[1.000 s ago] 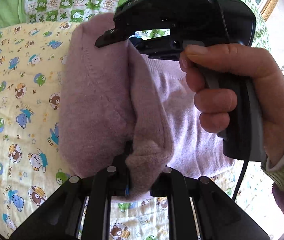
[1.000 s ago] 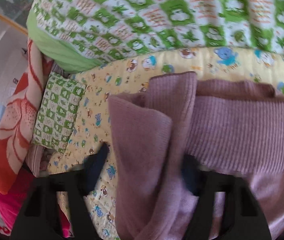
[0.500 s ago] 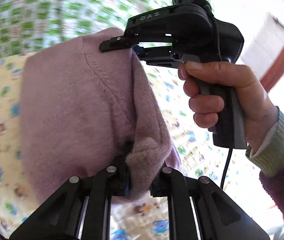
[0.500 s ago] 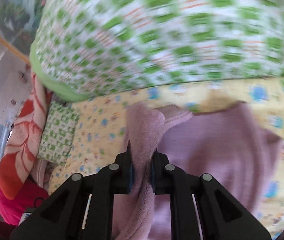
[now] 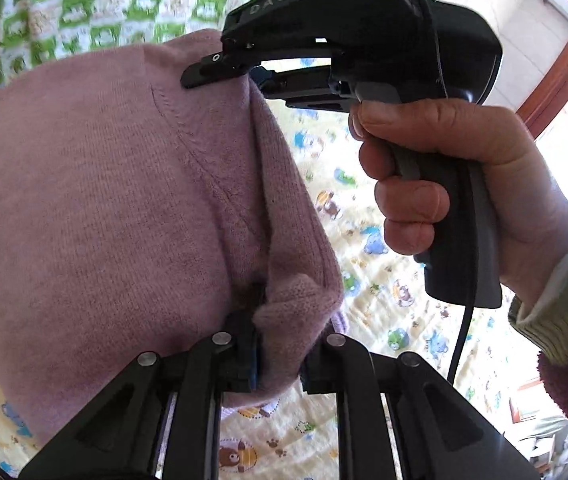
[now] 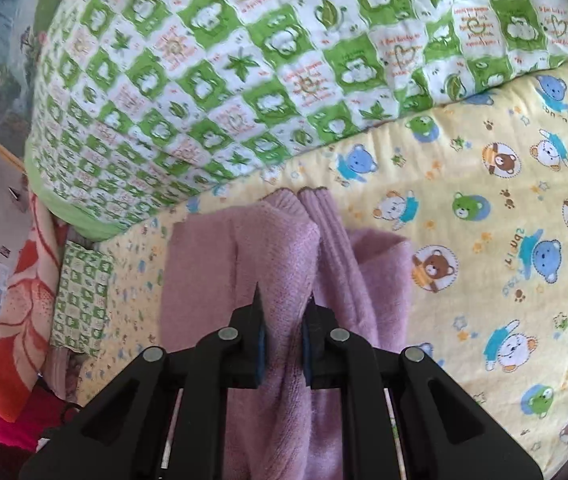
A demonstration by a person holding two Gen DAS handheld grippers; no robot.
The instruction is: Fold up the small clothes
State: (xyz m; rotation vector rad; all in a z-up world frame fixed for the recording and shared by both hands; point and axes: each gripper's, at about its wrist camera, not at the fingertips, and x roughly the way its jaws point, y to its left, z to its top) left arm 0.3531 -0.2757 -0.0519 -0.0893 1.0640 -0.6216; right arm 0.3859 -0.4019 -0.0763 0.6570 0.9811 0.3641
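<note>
The soft mauve knitted garment is held up over the yellow bear-print bed sheet, an edge pinched in each hand-held gripper, left and right, so a fold seems under way, and laying it flat is judged next.

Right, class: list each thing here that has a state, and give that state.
Pink sweater: bunched, lifted, held by both tongs.
Left tongs: shut on sweater.
Right tongs: shut on sweater.
Green checked quilt: heaped at the bed's far side.
Bear-print sheet: spread flat.
</note>
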